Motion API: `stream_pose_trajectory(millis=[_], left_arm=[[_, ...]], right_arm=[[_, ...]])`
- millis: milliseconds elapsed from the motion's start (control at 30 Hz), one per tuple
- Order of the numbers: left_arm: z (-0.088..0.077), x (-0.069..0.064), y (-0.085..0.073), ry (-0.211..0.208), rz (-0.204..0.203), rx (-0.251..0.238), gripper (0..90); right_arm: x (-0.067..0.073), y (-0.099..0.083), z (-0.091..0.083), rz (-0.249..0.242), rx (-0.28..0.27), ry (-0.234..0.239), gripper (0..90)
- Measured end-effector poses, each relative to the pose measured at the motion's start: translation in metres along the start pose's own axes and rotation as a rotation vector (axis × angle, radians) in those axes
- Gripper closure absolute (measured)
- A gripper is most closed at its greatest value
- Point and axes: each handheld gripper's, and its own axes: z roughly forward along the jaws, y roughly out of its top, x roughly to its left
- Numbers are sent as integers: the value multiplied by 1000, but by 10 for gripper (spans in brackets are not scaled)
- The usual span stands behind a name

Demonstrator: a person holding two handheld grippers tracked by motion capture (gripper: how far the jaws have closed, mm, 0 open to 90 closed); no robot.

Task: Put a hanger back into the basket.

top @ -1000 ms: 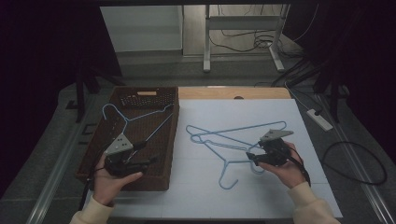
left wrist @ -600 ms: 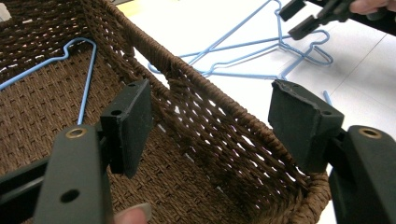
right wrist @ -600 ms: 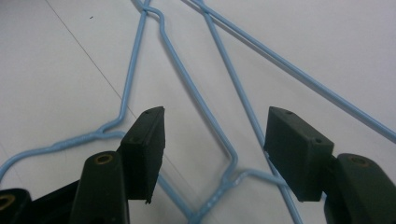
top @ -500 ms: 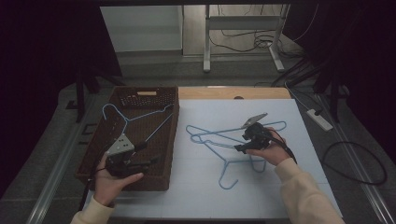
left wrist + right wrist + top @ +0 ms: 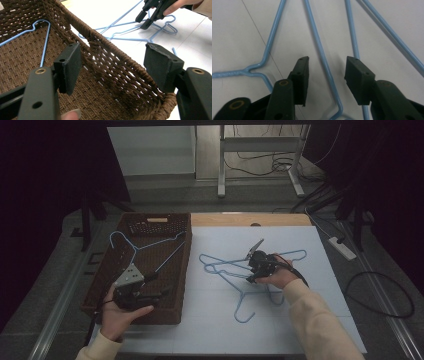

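Tangle of blue wire hangers (image 5: 227, 270) noted on pale table mat (image 5: 300, 320), just to 3 o'clock of woven basket (image 5: 186, 270), hooks trailing toward 6 o'clock in high view. Right gripper (image 5: 251, 274) found directly over tangle, nose tipped down toward 7 o'clock. Jaws about half-wide and just then closing, one wire limb (image 5: 322, 57) between them, pads not yet touching it on either side. In right gripper view, that limb seen running roughly 12 to 6, in line with jaws rather than across them, ending in a bend near 6 o'clock. Neighbouring limbs seen just outside pads, toward 10 and 1 o'clock. Judged as deciding relation: limb near middle of gap, so only further closing wanted, no sideways shift. Judged as risk: second limb beside right-hand pad nipped as well, or whole tangle dragged up on lifting. Left gripper (image 5: 157, 287) seen near basket's 5 o'clock corner, jaws wide, nothing held, basket wall visible beyond gap. One hanger in basket (image 5: 145, 247), toward 11 o'clock from left gripper. Right hand plainly nearer to tangle. Power strip (image 5: 342, 247) noted off table at 3 o'clock, well apart, no obstacle.
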Motion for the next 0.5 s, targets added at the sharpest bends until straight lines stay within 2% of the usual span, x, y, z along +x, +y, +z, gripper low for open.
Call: stream_pose_trajectory(millis=[167, 300, 333, 500], left_arm=[[-1, 1, 0, 3, -1, -1, 319], [-1, 1, 0, 2, 0, 0, 319], [-1, 0, 0, 2, 1, 0, 319], [-1, 1, 0, 2, 0, 0, 319]], right_arm=[[-2, 4, 4, -45, 57, 9, 629], [-4, 6, 6, -56, 72, 27, 689], [-5, 8, 7, -64, 84, 46, 723], [-4, 12, 8, -109, 115, 59, 793]])
